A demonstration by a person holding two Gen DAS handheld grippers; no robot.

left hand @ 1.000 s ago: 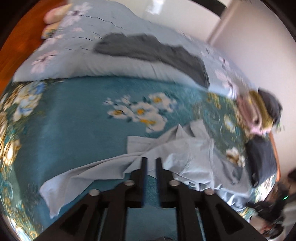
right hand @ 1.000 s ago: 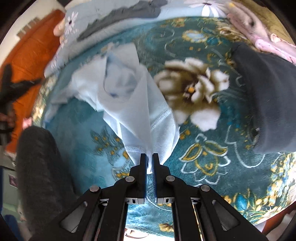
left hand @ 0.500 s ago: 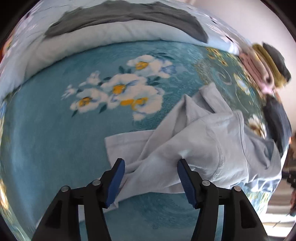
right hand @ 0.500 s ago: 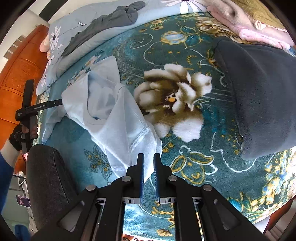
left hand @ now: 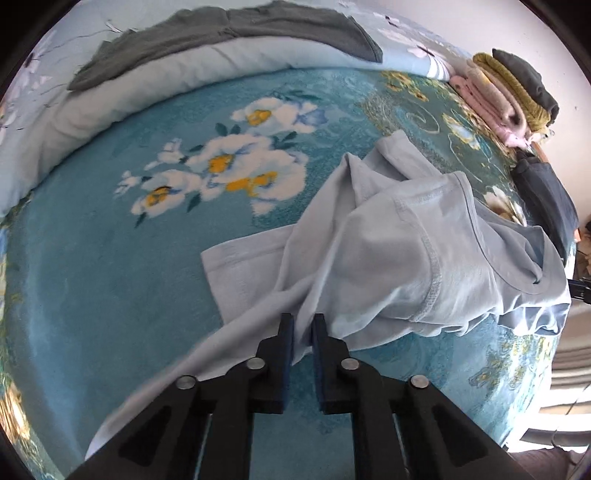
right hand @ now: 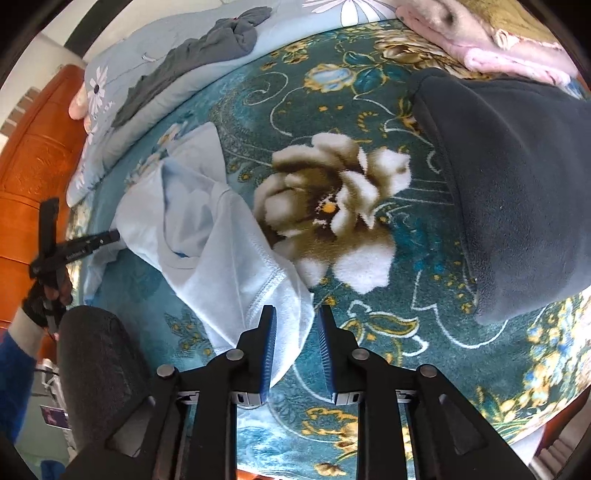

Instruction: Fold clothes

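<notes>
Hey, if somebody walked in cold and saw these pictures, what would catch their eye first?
Probably the crumpled pale blue shirt lying in the middle of the teal flowered blanket. The left claw is closing on a fold of it, while the right claw is opening over the shirt's hem. Next, the big cream flower on the blanket, beside a folded dark garment.

A pale blue T-shirt (left hand: 388, 258) lies on a teal blanket (left hand: 110, 277) patterned with white-and-yellow flowers. A dark grey garment (left hand: 229, 33) drapes a light blue, white-flowered duvet (left hand: 177, 74).
</notes>
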